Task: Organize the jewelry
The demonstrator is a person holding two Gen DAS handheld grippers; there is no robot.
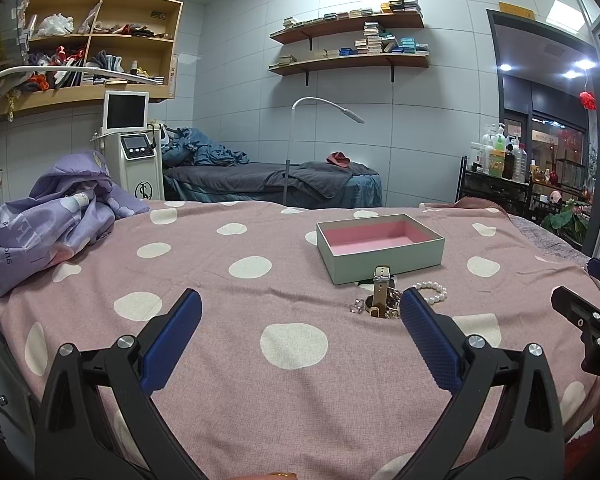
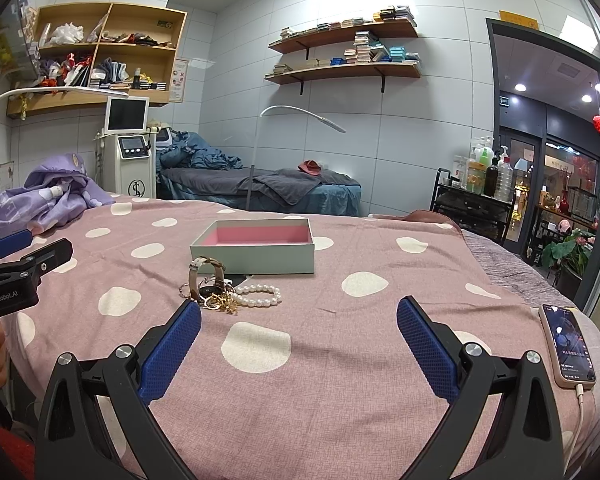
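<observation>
An open pale green box (image 1: 380, 256) with a pink lining sits on the pink polka-dot bedspread (image 1: 260, 360); the right wrist view shows it too (image 2: 256, 254). In front of it lies a small pile of jewelry: a watch with a beige strap (image 1: 381, 288) (image 2: 206, 270), a white pearl bracelet (image 1: 434, 292) (image 2: 260, 294), rings and gold pieces (image 2: 220, 302). My left gripper (image 1: 300, 308) is open and empty, its right finger beside the pile. My right gripper (image 2: 298, 316) is open and empty, its left fingertip just before the pile.
A phone (image 2: 568, 346) on a cable lies at the bed's right edge. A purple crumpled quilt (image 1: 52, 216) lies at the far left. Behind stand a white machine (image 1: 134, 148), a second bed (image 1: 276, 180) and a bottle cart (image 1: 496, 184).
</observation>
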